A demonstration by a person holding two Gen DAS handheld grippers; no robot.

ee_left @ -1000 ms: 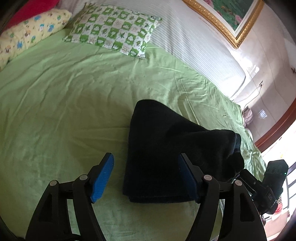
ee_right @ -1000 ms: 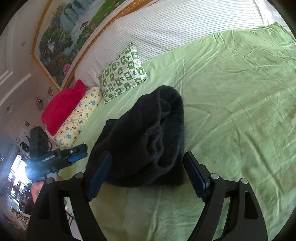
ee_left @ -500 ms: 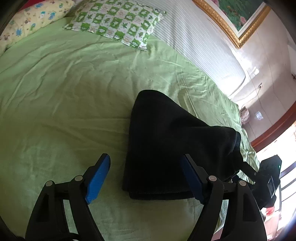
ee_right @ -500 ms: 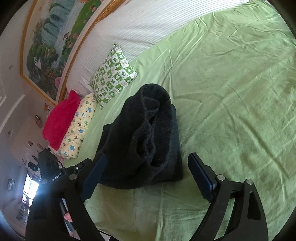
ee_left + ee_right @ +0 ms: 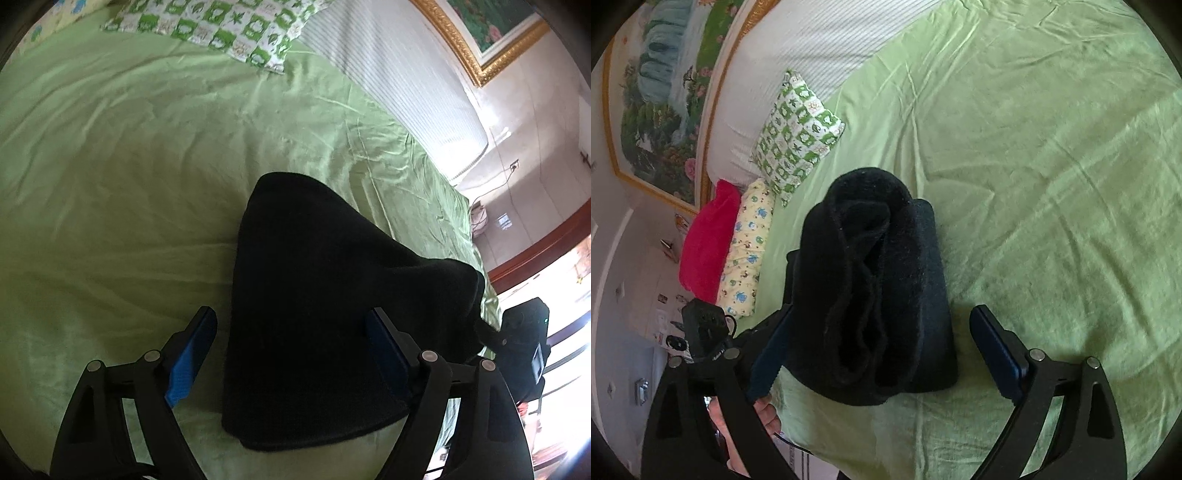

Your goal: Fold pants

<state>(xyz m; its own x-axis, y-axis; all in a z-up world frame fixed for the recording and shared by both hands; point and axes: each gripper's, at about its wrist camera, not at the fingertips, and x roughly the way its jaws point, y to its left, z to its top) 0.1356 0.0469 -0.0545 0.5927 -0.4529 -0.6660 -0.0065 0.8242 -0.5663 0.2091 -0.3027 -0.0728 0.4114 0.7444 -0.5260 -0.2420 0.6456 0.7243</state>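
The black pants [image 5: 317,302] lie folded into a thick bundle on the green bed sheet [image 5: 129,166]. My left gripper [image 5: 291,354] is open, its blue-padded fingers standing either side of the bundle's near end. In the right wrist view the pants [image 5: 875,295] show rolled layers at their near end. My right gripper [image 5: 882,354] is open and straddles that end from the opposite side. The right gripper also shows in the left wrist view [image 5: 524,343] past the bundle, and the left gripper shows in the right wrist view [image 5: 705,332] at the left.
A green-and-white patterned pillow [image 5: 221,26] lies at the head of the bed, also in the right wrist view [image 5: 794,136]. A yellow pillow [image 5: 750,251] and a red pillow [image 5: 705,240] lie beside it. A striped headboard [image 5: 812,48] and a framed painting [image 5: 653,92] stand behind.
Both grippers have tilted and shifted closer over the folded pants, which now fill more of each view. The pants have not moved on the sheet. Both grippers stay open.
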